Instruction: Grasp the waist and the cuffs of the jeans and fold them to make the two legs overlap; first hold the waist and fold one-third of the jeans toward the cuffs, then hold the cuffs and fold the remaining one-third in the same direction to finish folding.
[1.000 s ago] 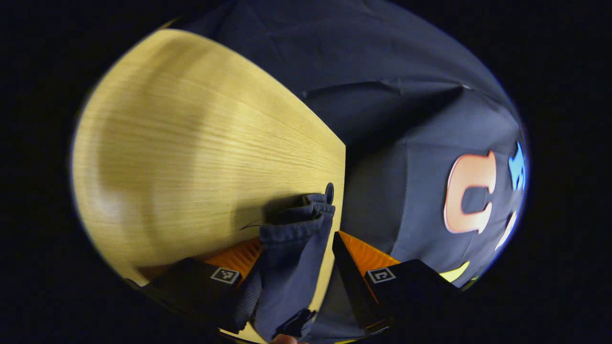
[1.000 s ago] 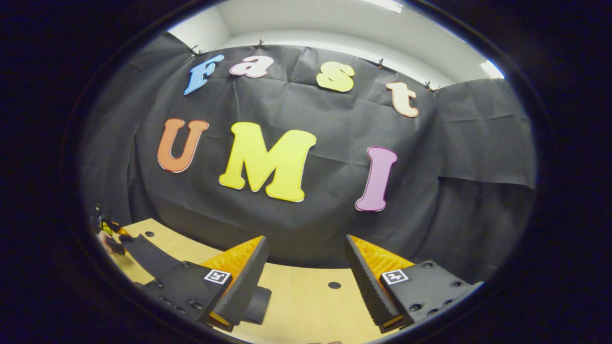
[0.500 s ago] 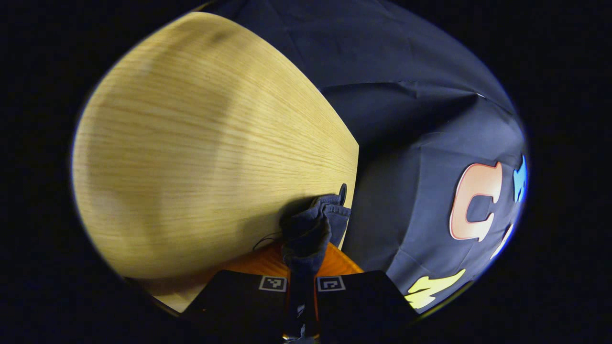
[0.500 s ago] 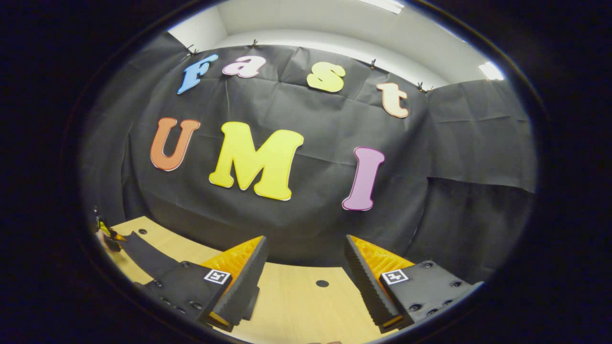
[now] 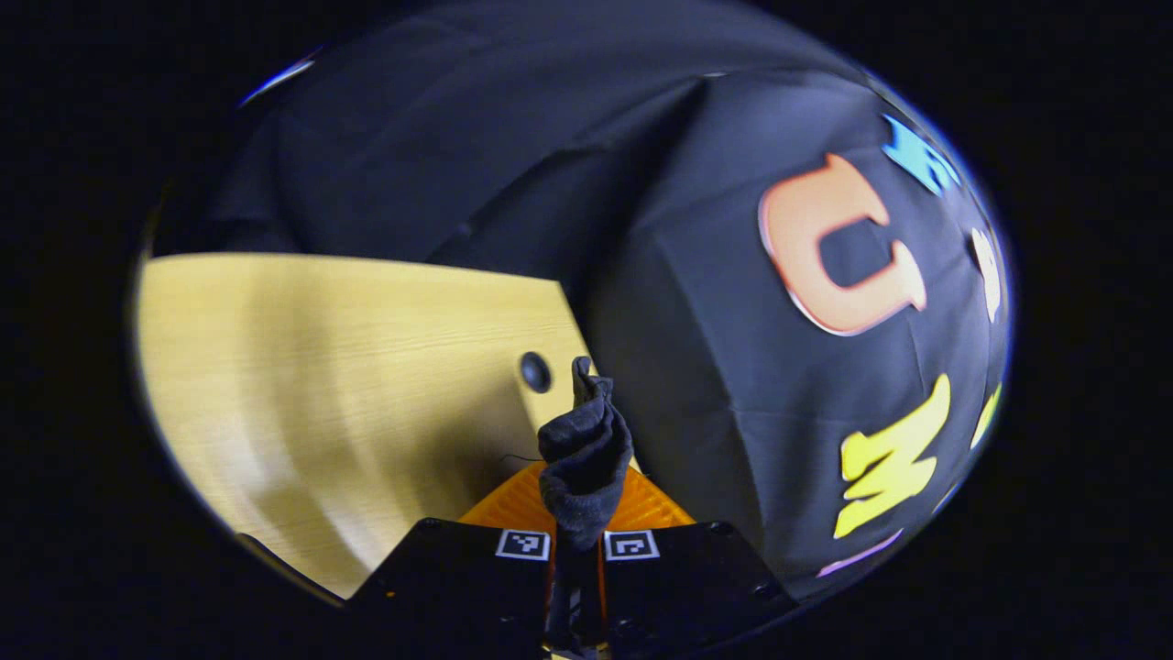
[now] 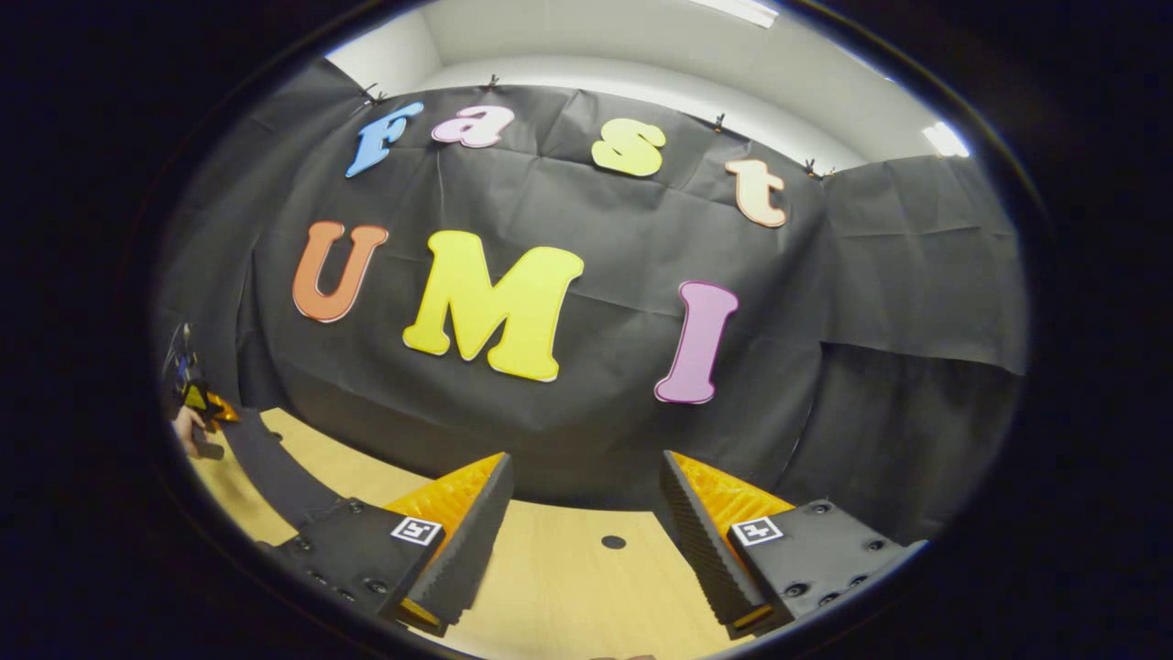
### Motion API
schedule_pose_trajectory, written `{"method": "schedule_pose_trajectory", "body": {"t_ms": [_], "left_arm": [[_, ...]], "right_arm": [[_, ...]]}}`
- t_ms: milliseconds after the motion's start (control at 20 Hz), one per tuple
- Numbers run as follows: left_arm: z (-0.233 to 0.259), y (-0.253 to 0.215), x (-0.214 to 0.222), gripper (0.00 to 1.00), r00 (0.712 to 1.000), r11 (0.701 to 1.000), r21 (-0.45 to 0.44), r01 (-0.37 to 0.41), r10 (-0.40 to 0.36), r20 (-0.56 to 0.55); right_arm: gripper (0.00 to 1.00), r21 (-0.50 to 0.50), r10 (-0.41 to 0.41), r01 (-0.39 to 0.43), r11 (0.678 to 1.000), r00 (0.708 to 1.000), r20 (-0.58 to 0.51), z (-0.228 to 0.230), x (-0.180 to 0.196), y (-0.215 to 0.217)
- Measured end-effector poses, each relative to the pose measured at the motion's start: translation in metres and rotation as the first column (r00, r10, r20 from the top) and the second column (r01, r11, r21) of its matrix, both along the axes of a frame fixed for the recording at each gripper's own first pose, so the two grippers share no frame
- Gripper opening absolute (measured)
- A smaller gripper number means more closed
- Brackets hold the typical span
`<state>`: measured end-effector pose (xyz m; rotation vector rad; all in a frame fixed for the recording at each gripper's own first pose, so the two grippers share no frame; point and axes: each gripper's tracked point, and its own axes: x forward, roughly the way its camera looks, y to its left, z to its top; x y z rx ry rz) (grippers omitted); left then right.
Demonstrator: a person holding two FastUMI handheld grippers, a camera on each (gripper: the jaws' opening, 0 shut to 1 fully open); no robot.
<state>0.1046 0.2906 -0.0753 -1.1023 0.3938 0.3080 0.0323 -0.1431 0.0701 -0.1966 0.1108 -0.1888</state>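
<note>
In the left gripper view, my left gripper (image 5: 579, 502) is shut on a bunched edge of the dark blue jeans (image 5: 586, 440), and the cloth sticks up between the fingers above the wooden table (image 5: 321, 367). In the right gripper view, my right gripper (image 6: 585, 458) is open over the table (image 6: 568, 587) with nothing between its fingers. At that view's far left the left gripper (image 6: 197, 399) and a hand (image 6: 183, 431) hold a dark strip of jeans (image 6: 266, 458) that runs down behind my right gripper's left finger. I cannot tell whether the held part is waist or cuff.
The table has a small round hole (image 5: 535, 371) near its far edge, also seen ahead of the right gripper as a hole (image 6: 613, 542). The black cloth wall (image 6: 568, 431) stands right behind the table's far edge.
The left gripper went from open around the jeans edge to shut on it, then rose and turned toward the wall with the cloth. The right gripper has hardly moved.
</note>
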Motion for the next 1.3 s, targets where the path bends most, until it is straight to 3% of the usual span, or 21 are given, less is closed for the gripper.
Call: {"method": "schedule_pose_trajectory", "body": {"t_ms": [250,400,600,800,900,950,1300], "left_arm": [[0.079,-0.068,0.025,0.08,0.990,0.967,0.235,0.093,-0.114,0.079],[0.108,-0.130,0.031,0.07,0.972,0.888,0.429,0.166,-0.222,0.082],[0.128,-0.223,0.031,0.08,0.904,0.740,0.613,0.277,-0.417,0.094],[0.113,-0.324,0.009,0.07,0.792,0.593,0.679,0.432,-0.610,0.028],[0.093,-0.359,0.005,0.08,0.739,0.498,0.722,0.481,-0.673,-0.028],[0.076,-0.371,0.012,0.07,0.711,0.440,0.745,0.501,-0.700,-0.064],[-0.006,-0.411,0.015,0.08,0.562,0.110,0.811,0.574,-0.774,-0.293]], "right_arm": [[0.99,0.000,-0.044,0.044,0.999,0.999,-0.017,-0.006,-0.023,-0.018],[0.99,0.007,-0.080,0.080,0.997,0.996,-0.035,-0.009,-0.040,-0.032],[0.99,0.014,-0.123,0.123,0.992,0.992,-0.042,-0.011,-0.056,-0.046],[0.99,0.042,-0.144,0.147,0.988,0.988,-0.054,-0.017,-0.069,-0.051],[0.99,0.052,-0.150,0.153,0.987,0.987,-0.063,-0.023,-0.075,-0.051],[0.99,0.055,-0.154,0.158,0.986,0.986,-0.068,-0.024,-0.079,-0.052],[0.99,0.084,-0.183,0.192,0.978,0.977,-0.109,-0.037,-0.092,-0.062]]}}
